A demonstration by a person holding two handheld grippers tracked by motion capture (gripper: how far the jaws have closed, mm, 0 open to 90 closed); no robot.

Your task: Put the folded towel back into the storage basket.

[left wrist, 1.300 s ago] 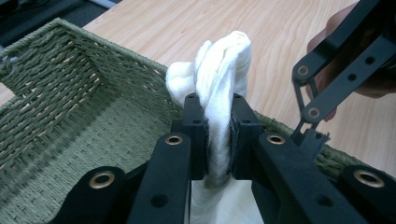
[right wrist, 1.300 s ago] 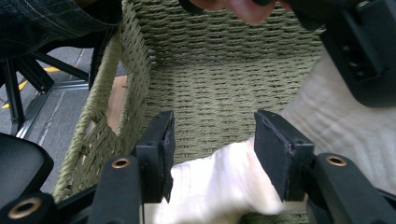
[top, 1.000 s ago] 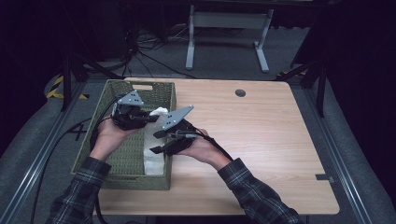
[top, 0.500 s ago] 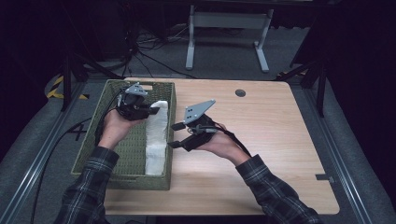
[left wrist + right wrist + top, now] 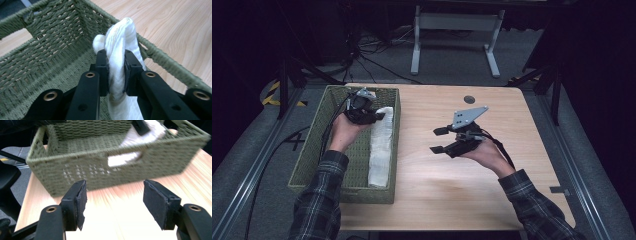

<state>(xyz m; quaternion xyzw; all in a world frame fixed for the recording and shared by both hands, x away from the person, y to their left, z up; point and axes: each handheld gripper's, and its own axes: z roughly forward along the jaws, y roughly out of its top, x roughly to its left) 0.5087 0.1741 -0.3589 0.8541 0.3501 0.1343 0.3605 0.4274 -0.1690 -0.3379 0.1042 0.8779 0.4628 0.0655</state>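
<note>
A long white cloth lies along the right wall inside the green woven basket. My left gripper hovers over the basket's far right corner and is shut on the cloth's far end. In the left gripper view its pads pinch the bunched cloth next to the basket rim. My right gripper hangs over the wooden table, well right of the basket, pointing left. Its jaws have just been opening, with nothing between them. In the right gripper view it faces the basket's side, and the cloth shows inside.
The basket takes up the table's left side. A small dark round grommet sits near the far edge. Cables trail from the left gripper over the basket. Beyond the table a grey metal stand sits on the floor.
My right gripper has pulled away from the basket to the right, over the table. My left gripper has moved toward the basket's far right corner with the cloth's end, and the cloth now lies stretched along the right wall.
</note>
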